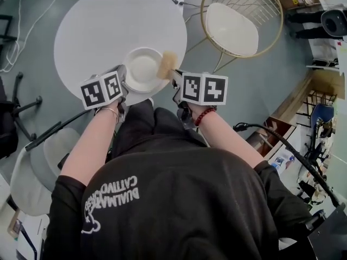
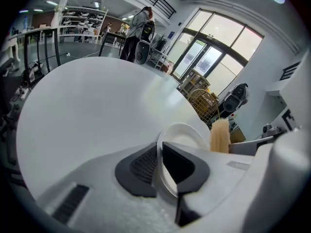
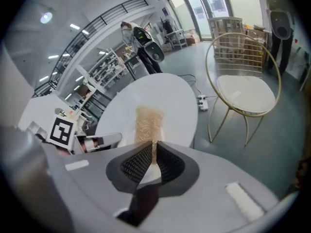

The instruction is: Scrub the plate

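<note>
A white plate (image 1: 142, 69) rests at the near edge of the round white table (image 1: 97, 26). My left gripper (image 1: 123, 78) is shut on the plate's near left rim. In the left gripper view the rim (image 2: 163, 178) is pinched between the two dark pads, and the plate (image 2: 187, 135) is tilted up. My right gripper (image 1: 174, 76) is shut on a tan fibrous scrubber (image 1: 167, 65) that sits at the plate's right rim. In the right gripper view the scrubber (image 3: 148, 123) sticks out beyond the closed jaws. The left gripper view shows the scrubber (image 2: 219, 136) just right of the plate.
A gold wire chair with a white seat (image 1: 233, 28) stands to the table's right. A power strip (image 1: 179, 0) and cables lie on the floor behind the table. Part of a black office chair (image 1: 13, 107) is at the left. A person (image 2: 138, 25) stands far across the room.
</note>
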